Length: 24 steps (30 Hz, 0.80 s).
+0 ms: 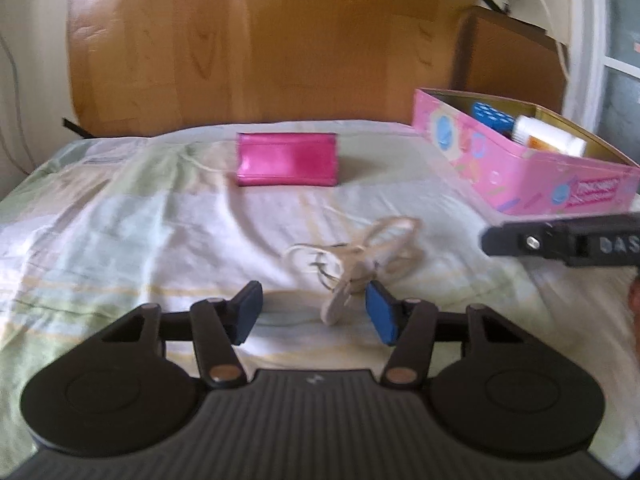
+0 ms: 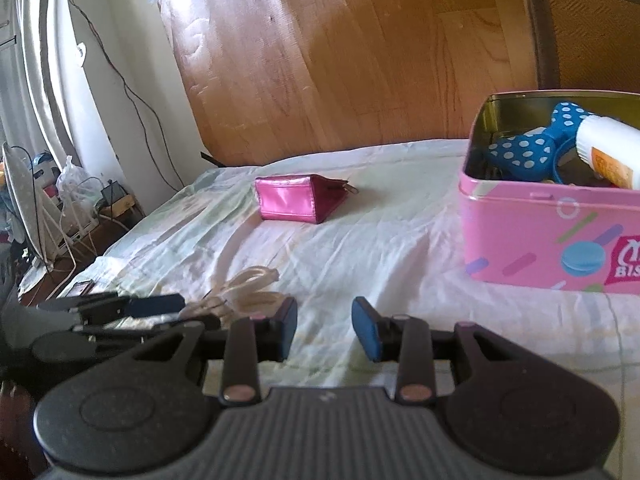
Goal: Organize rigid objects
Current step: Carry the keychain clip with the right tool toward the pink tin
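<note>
While the left hand-held gripper [image 1: 310, 314] sits low over the bed [image 1: 120, 220], its two blue pads stand about half apart, with a beige flat piece on a coiled cord [image 1: 352, 268] between them. The right-hand pad looks to be just at that piece; the left-hand pad is clear of it, so nothing is clamped. In the left wrist view the cord bundle lies at about 12 o'clock from the fingertips, its loops spreading toward 1 o'clock.

The right hand-held gripper [image 2: 324, 328] has its pads at a narrow gap with only bedsheet between them; it holds nothing.

Counted: two hand-held grippers, one cord bundle, one shiny magenta pouch [image 1: 286, 159], and one pink tin box [image 1: 532, 176] printed with pastel macarons. The pouch lies at 12 o'clock, farther up the bed, and the tin at 2 o'clock. Inside the open tin are one blue polka-dot bow [image 2: 528, 144] and one white tube with an orange label [image 2: 608, 148].
</note>
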Motion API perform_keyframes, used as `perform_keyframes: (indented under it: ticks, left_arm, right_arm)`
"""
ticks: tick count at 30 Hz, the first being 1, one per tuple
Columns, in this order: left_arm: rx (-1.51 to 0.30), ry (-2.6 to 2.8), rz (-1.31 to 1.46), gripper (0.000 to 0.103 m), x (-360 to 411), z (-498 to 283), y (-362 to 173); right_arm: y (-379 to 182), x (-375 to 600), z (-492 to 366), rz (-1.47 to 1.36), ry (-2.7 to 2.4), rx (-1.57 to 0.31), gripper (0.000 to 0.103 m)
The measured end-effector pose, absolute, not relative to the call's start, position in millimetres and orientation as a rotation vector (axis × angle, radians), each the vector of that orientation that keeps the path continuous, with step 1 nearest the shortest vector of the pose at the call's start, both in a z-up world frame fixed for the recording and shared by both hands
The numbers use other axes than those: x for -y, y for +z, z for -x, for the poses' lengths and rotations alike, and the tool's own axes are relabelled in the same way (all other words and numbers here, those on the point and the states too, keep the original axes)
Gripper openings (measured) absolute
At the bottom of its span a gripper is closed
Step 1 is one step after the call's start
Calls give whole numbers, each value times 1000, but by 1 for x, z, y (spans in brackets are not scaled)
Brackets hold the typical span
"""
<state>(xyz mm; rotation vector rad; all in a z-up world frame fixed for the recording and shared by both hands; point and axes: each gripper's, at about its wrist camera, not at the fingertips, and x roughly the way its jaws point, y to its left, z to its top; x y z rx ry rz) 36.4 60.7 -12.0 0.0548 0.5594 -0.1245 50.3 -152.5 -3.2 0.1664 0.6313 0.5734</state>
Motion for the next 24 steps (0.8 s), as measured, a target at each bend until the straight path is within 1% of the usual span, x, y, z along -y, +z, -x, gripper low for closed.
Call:
perform_keyframes:
  ticks: [7,9,10,11,16,24]
  left_arm:
    - [-544,-91,-4,61,-79,-36,-6]
    - [-536,-119,-6,64,-79,-34,-5]
    - [-532,-137,-7,68,-79,-32,-5]
    - [-528,-155,-7,69,-78,-31,-5]
    - [-527,-205,3,69,-81,-28,-6]
    - [-510,-219,-10,68,-80,-31,-3]
  right_arm:
    - [-3,148,-51,-159,596,-630,32]
    - [-2,148,-51,-148,604,-625,33]
    - [-1,147,-51,-141,611,-621,34]
    - [0,146,-51,-133,619,-619,35]
    - [7,137,-45,-42,670,-581,40]
    - [12,120,-49,30,736,-566,40]
